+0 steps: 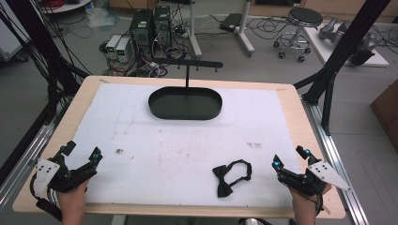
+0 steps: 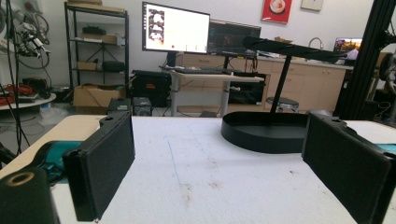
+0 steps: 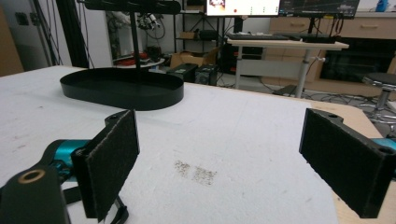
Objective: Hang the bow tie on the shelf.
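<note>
Step in hand: start; nothing grasped.
My left gripper (image 1: pixel 82 155): jaws spread wide, empty, near left table edge.
My right gripper (image 1: pixel 289 157): jaws apart, empty.
Black fabric bow tie (image 1: pixel 231 176): flat on white foam mat (image 1: pixel 187 150), just left of my right gripper.
Black oval metal tray with hanger stand (image 1: pixel 185 103): far centre.
Next move, judged: right gripper descends on the tie's knot.
Writing: none legible.

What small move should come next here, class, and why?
Probably swing the right hand-held gripper left over the bow tie. Its jaws stand open and hold nothing, and the bow tie lies flat on the white mat just beside it, apart from the black tray.
</note>
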Demonstrator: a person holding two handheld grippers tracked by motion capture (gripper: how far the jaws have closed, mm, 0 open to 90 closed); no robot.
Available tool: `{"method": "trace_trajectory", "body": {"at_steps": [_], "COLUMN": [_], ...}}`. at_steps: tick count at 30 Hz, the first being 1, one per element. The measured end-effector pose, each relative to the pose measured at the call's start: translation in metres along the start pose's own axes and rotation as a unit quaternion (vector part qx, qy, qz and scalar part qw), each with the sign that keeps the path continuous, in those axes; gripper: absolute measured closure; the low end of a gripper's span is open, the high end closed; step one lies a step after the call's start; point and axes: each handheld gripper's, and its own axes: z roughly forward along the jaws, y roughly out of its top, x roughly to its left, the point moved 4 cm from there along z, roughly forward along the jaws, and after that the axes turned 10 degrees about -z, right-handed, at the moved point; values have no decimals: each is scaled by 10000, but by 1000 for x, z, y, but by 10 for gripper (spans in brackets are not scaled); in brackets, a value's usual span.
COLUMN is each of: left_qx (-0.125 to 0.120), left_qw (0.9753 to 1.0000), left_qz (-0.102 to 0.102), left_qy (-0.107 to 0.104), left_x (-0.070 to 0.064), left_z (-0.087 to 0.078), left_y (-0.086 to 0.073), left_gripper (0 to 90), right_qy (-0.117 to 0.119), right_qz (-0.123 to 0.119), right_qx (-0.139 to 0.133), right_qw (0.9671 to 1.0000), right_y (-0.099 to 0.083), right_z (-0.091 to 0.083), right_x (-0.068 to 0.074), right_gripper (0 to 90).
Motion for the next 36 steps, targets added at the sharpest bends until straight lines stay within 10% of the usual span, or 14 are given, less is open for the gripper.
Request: {"method": "trace_trajectory", "body": {"at_steps": [14,25,36], "left_qx": [-11,-10,23], "left_qw": [10000,10000,10000], "left_qz": [-21,-34,-48], "left_qy": [5,9,8], "left_x": [1,1,2], "left_z": [-1,0,0], "left_y": [1,1,0], "left_gripper": [100,100,100], "right_qy": [361,936,1097], "right_qz": [-62,-516,-336], "right_qx": [53,693,1349], "right_qw": [9993,9919,9842], "right_y": [9,13,-9], "right_z": [2,17,37], "right_x": [9,36,51], "right_gripper": [111,175,244]}}
